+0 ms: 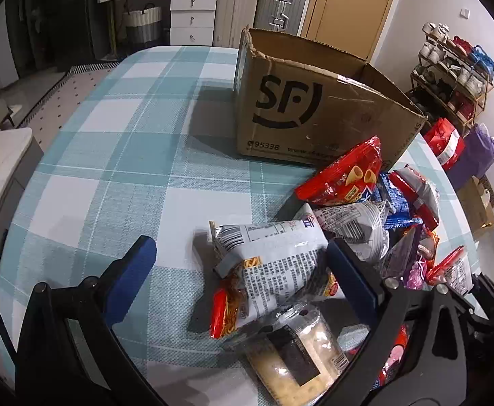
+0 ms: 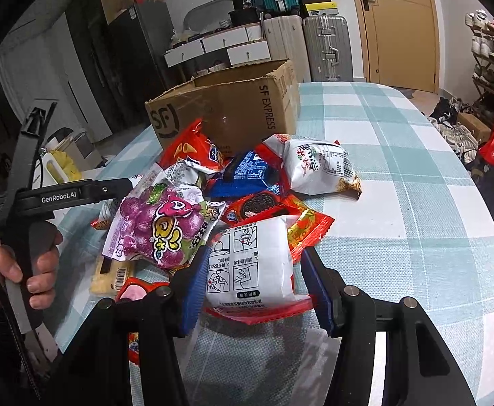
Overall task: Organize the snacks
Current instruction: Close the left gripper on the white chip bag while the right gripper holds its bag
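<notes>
A: Your left gripper [image 1: 243, 267] has its jaws wide apart, with a silver-grey noodle-snack packet [image 1: 274, 264] lying between them; only its right edge sits against the right finger, and the left finger is well clear of it.

B: And your right gripper [image 2: 255, 280]?

A: Its blue pads [image 2: 194, 291] stand either side of a white packet with a red edge [image 2: 250, 264], right up against it; whether they squeeze it I cannot tell. Your left hand [image 2: 26, 267] shows at the left of that view, wrapped around the other tool's handle.

B: What crowds the pile?

A: A purple grape-candy bag [image 2: 162, 223] leans just left of the white packet, a red cone-snack bag [image 1: 345, 176] rests against the SF cardboard box [image 1: 314, 108] at the far side, and an Oreo pack [image 2: 257, 204] lies in the middle of the heap. A clear-wrapped cake [image 1: 294, 358] sits nearest you, under the noodle packet. Everything rests on the checked tablecloth [image 1: 128, 155].
</notes>
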Motion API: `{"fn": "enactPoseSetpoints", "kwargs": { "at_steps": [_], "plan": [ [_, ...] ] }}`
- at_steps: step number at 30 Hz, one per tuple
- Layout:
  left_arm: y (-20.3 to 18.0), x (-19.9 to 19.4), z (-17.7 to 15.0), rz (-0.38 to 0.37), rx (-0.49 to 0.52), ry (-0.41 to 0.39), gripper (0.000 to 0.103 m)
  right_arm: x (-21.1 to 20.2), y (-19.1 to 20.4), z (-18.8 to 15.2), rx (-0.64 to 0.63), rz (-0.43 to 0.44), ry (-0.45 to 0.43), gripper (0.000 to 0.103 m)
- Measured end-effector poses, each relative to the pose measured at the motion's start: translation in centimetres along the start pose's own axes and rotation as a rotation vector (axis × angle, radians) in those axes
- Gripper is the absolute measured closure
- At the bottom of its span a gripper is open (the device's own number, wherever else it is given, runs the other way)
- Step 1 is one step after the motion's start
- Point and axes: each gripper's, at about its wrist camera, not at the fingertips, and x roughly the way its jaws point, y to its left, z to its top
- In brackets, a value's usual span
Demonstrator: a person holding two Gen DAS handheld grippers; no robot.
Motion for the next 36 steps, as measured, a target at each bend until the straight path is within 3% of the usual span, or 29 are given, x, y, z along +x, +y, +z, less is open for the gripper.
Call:
{"fn": "enactPoseSetpoints", "kwargs": {
  "at_steps": [9,15,20,22,36],
  "plan": [
    [0.7,1.2,0.2,-0.065,-0.015,0.005,0.005,0.0,-0.2,-0.1,0.0,0.002,0.0,0.048],
    [0.6,1.9,0.3,-0.168,-0.011,0.022,0.029,0.0,-0.2,-0.2,0.001,0.003,0.005,0.048],
    [0.5,2.2,0.0,-0.172,0.006,0.023,0.032,-0.3,-0.1,-0.1,0.001,-0.003,-0.004,0.048],
    [0.5,3.5,-0.3,-0.155,0.029,0.077,0.034,-0.4,0.0,-0.1,0.0,-0.001,-0.005,0.048],
    [0.7,1.7,-1.0,-0.178,0.033,0.039,0.047,-2.9,1.3,0.4,-0.022,-0.009,-0.052,0.048]
  ]
}}
